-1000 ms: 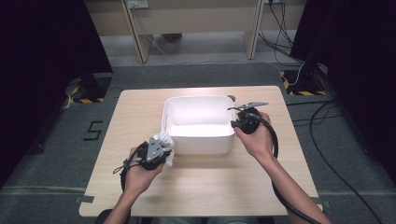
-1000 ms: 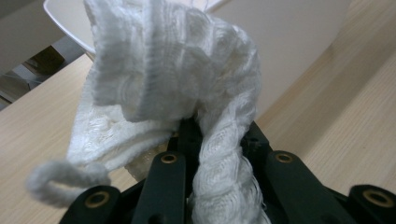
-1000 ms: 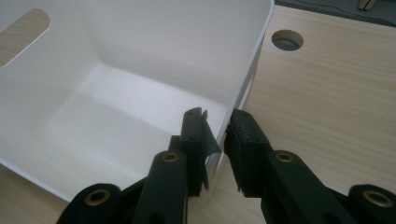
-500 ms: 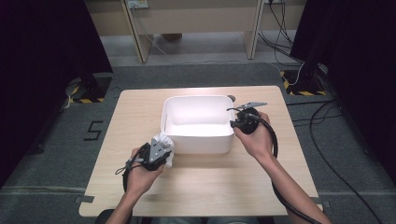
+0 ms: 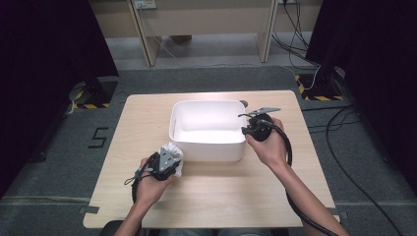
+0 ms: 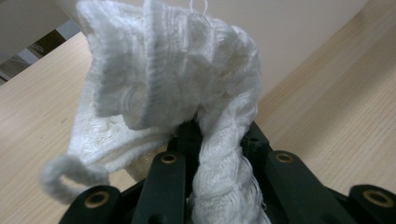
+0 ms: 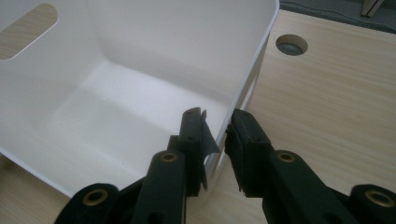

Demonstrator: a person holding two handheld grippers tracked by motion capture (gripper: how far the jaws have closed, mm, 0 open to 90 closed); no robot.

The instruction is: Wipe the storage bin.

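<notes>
Left gripper view: fingers [image 6: 224,140] pinch white knit cloth [image 6: 173,79], tips hidden; right gripper [image 7: 217,135] fingers straddle tub wall [image 7: 250,79].

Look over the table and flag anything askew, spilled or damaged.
Nothing stands out. The white tub sits upright and empty on the table. The left tongs hold a bunched white knit cloth; the right tongs straddle the tub's rim. No spill, no visible damage.

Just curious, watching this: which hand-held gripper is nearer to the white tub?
Right. The right hand-held gripper straddles the white tub's right wall, one jaw inside and one outside. The left hand-held gripper sits just off the tub's near-left corner, clamping a white knitted cloth.
</notes>
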